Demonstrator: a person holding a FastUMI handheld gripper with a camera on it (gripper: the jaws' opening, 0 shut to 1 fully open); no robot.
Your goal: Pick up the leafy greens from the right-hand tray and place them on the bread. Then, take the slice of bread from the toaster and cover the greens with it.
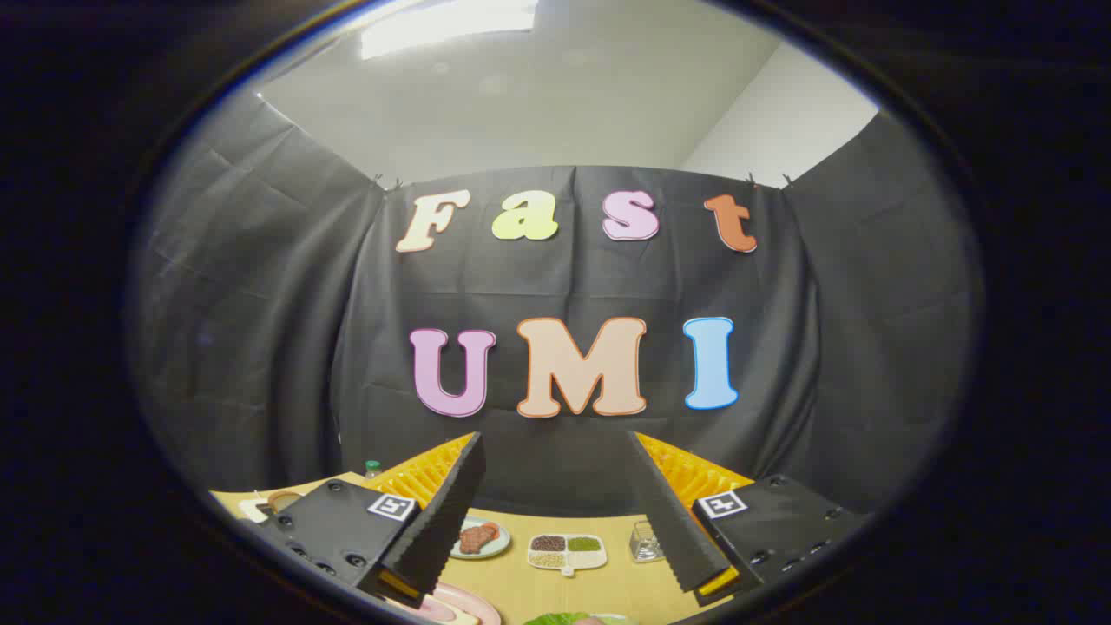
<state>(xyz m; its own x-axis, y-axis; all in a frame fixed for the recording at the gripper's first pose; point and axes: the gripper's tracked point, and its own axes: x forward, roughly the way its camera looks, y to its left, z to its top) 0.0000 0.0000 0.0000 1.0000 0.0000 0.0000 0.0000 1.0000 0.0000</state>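
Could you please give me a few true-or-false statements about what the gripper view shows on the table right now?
1. The gripper is open, nothing between its fingers. True.
2. A divided dish of grains sits beyond the fingers. True.
3. The fingers are shut on the leafy greens. False: the greens lie untouched on the table.
4. The small plate beside the divided dish is bare. False: it holds a brownish food item.

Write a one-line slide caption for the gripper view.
Open gripper held high over the table, empty, with leafy greens just below and a divided dish beyond.
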